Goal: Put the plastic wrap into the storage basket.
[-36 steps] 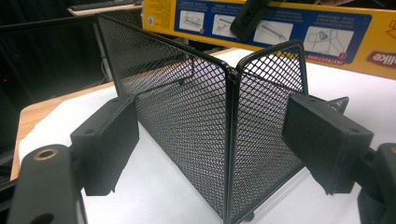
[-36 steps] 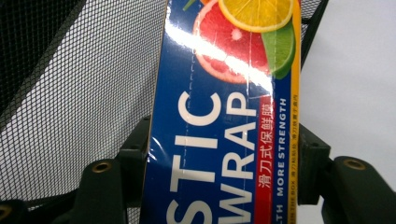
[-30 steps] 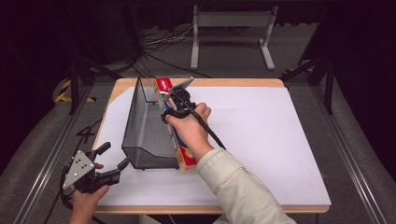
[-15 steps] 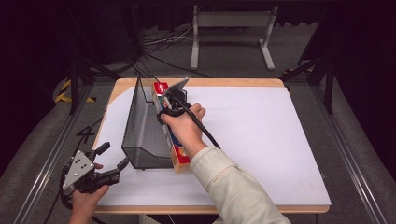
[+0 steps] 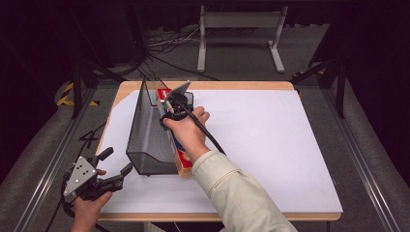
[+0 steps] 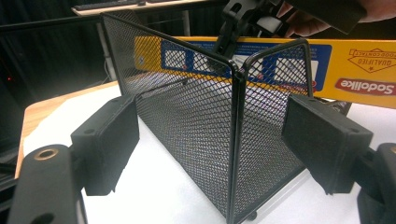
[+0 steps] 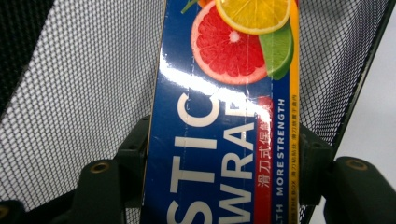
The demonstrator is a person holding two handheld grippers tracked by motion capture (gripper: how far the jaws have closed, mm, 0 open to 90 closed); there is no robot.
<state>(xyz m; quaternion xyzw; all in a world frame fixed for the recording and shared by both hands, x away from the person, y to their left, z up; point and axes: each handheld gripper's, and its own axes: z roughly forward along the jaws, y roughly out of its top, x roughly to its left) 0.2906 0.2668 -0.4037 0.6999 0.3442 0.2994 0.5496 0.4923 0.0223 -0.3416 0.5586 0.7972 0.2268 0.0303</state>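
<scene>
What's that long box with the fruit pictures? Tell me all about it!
The box is long, thin cardboard, blue and yellow with a red stripe, printed with grapefruit, orange and lime slices and "WRAP". It lies lengthwise in the black mesh basket, its near end poking out. The right claw pinches its two sides.

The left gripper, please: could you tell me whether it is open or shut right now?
Open. The left gripper has its fingers spread wide apart with nothing between them, facing the corner of the black mesh basket.

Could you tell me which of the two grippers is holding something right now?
The right gripper, clamped on the long plastic-wrap box beside the black mesh holder; the left gripper hangs open at the table's near-left corner.
</scene>
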